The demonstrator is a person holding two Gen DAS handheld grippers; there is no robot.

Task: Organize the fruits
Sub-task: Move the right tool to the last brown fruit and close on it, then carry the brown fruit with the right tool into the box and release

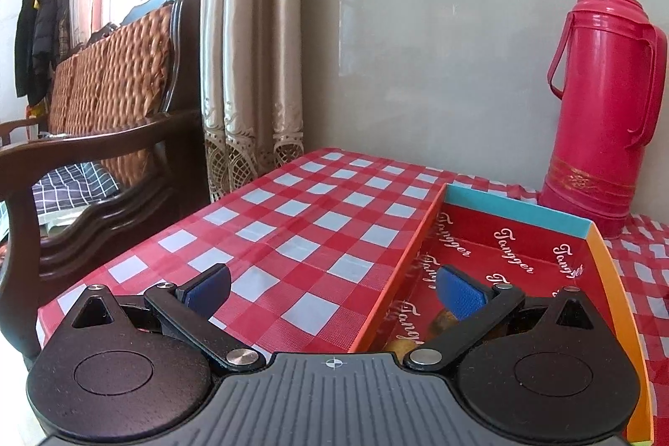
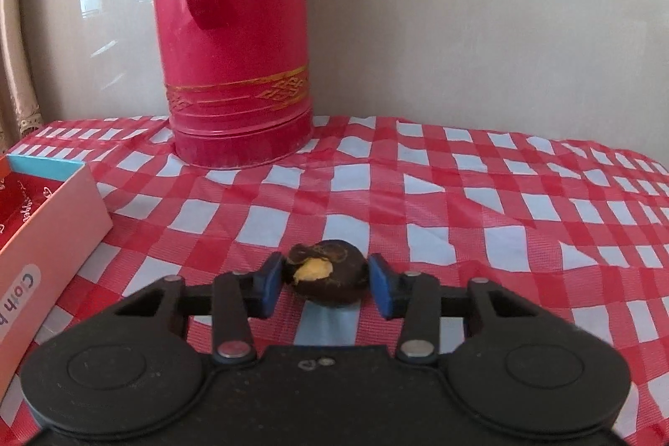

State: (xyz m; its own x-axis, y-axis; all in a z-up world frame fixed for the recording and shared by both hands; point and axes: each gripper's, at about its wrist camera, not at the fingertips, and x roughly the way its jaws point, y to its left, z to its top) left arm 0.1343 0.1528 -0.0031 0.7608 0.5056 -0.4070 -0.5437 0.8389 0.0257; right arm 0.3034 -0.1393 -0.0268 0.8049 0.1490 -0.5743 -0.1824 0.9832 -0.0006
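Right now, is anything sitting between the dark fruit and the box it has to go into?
Nothing visible. The fruit sits between the right hand-held gripper's pads; only bare checked tablecloth lies toward the box.

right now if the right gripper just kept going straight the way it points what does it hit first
The dark fruit: it already sits on the checked tablecloth between the right gripper pads. Beyond it, probably cloth, then the red thermos; depth is unclear.

Right claw (image 2: 327,284) pads flank dark fruit (image 2: 327,279) on checked cloth (image 2: 501,195), thermos (image 2: 234,28) behind.
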